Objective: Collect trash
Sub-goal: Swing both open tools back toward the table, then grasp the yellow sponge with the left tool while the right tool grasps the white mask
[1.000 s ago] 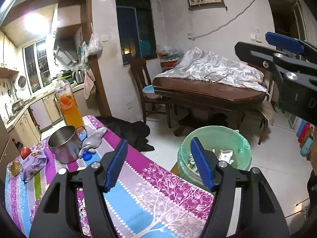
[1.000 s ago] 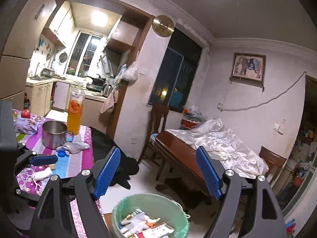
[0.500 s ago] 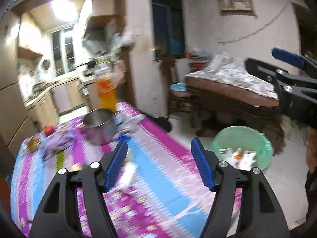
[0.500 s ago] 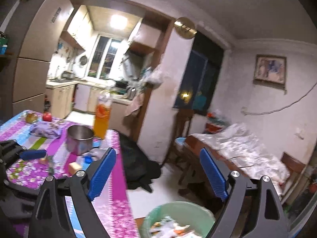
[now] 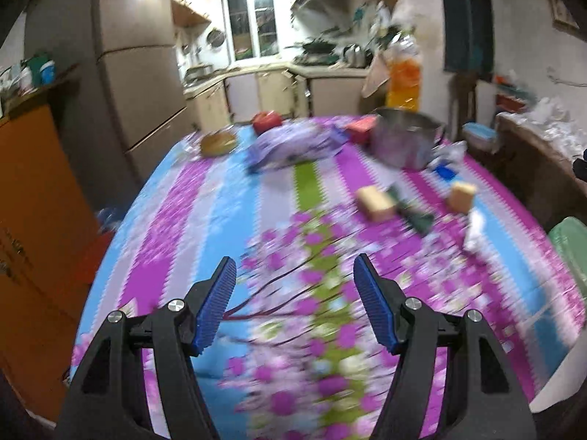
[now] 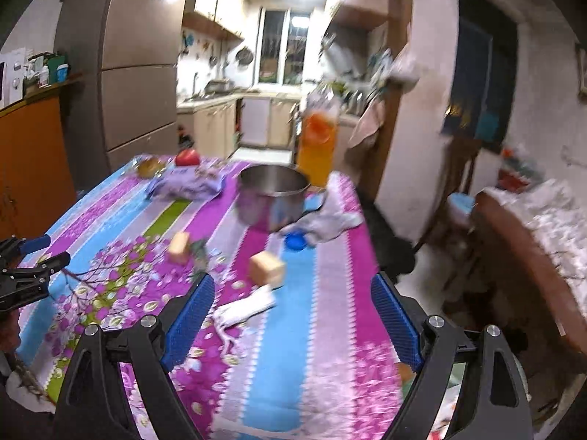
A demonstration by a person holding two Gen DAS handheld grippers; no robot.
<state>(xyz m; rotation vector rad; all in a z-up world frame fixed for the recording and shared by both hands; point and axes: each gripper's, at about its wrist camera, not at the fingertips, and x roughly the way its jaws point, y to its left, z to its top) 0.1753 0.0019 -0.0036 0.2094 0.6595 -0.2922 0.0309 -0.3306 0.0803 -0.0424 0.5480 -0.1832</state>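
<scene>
While both grippers hang over the flowered tablecloth (image 6: 330, 330) with jaws apart and nothing between them, the right gripper's (image 6: 291, 315) having just been opening wider, the trash lies scattered on the cloth: a crumpled white tissue (image 6: 244, 310) just ahead of the right gripper's blue pads, and two tan blocks (image 6: 267, 269) beyond it, all smeared by blur. Only the left wrist view catches a pale green bin (image 5: 570, 242) at the table's right edge, past the left gripper (image 5: 295, 304), while the right wrist view alone shows a blue cap (image 6: 295, 241) and grey cloth (image 6: 330, 222) beside the steel pot (image 6: 271, 198).
</scene>
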